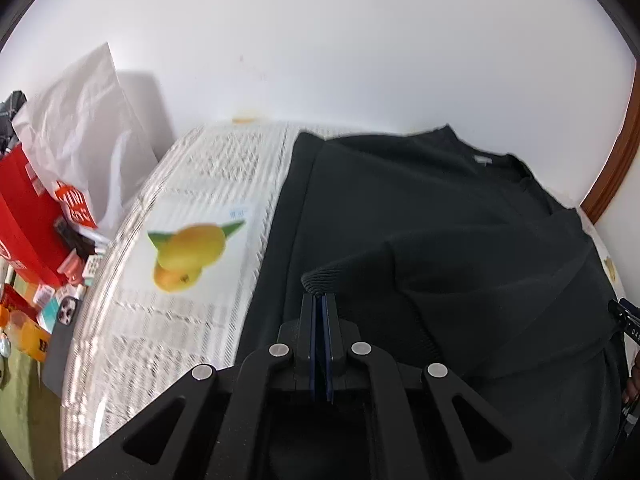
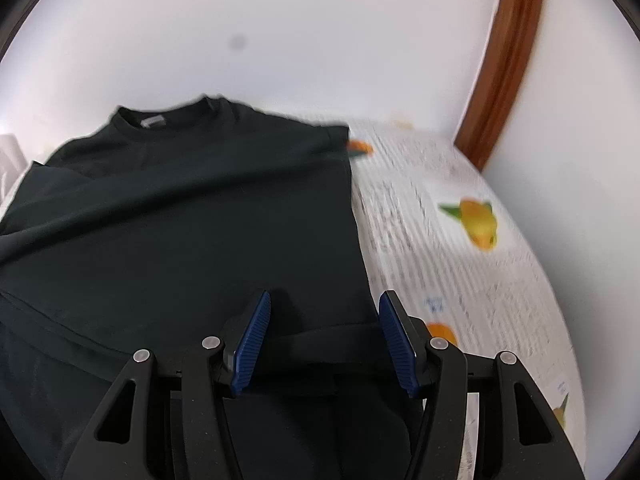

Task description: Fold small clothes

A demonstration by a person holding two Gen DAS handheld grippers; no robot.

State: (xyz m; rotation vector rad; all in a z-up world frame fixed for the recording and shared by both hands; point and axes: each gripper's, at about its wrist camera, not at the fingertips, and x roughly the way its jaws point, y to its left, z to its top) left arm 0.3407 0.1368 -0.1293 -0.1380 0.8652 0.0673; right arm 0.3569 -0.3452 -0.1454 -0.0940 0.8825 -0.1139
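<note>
Dark sweater (image 2: 192,216) spread on fruit-print tablecloth (image 1: 168,208); soft, limp, likely light. Ribbed cuff (image 1: 320,276) pinched in left gripper (image 1: 319,300). Right gripper (image 2: 324,304) spread over hem corner, sensible grab point.

- The white bag (image 1: 86,128) has a red patch that says "MINI".
- Small blue writing on the tablecloth (image 1: 168,184) is too blurry to read.
</note>
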